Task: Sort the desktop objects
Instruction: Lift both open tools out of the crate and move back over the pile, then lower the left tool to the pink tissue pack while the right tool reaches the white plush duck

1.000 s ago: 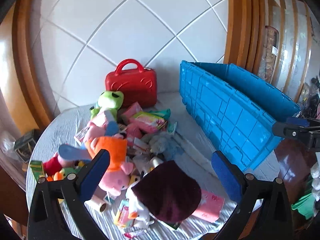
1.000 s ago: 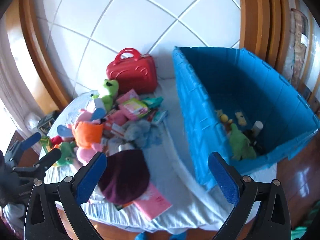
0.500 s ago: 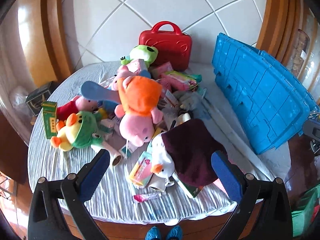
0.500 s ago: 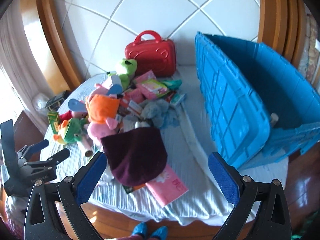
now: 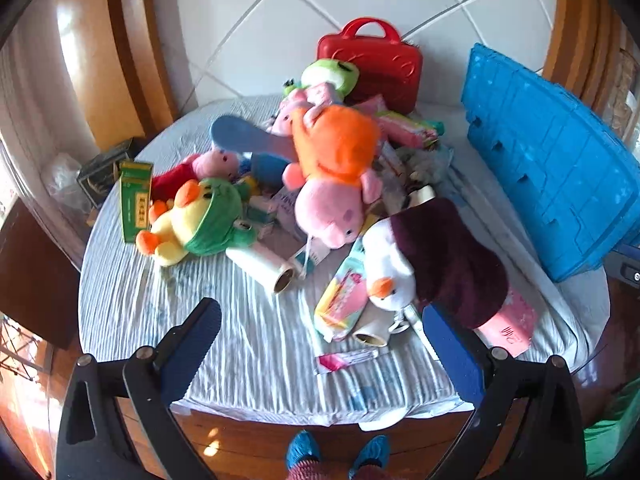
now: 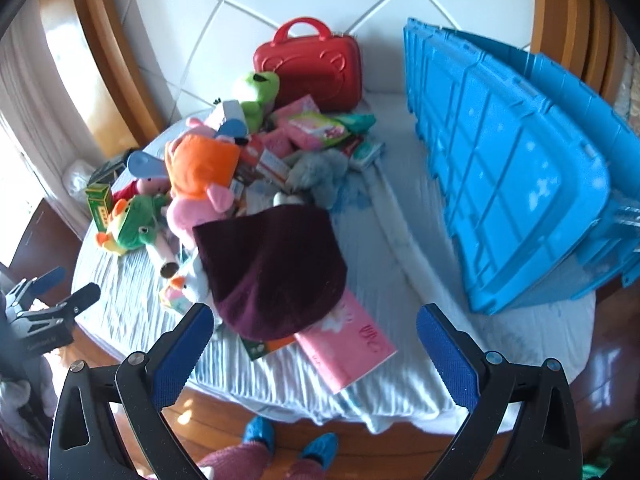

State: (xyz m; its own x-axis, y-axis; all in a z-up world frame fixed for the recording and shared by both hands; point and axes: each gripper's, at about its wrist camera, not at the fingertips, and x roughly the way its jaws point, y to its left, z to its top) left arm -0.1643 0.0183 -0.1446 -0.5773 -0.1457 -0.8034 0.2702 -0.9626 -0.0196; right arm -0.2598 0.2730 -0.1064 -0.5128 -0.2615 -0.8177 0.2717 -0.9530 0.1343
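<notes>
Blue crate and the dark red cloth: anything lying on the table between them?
Nothing in the right wrist view: between the dark red cloth and the blue crate only bare rumpled tablecloth shows.

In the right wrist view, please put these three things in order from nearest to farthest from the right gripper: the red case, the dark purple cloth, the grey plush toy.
From the right gripper:
1. Dark purple cloth, just ahead, at the table's front.
2. Grey plush toy, mid-table, behind the cloth.
3. Red case, at the back, by the tiled wall.

Toy pile lies left of crate, suitcase behind.
</notes>
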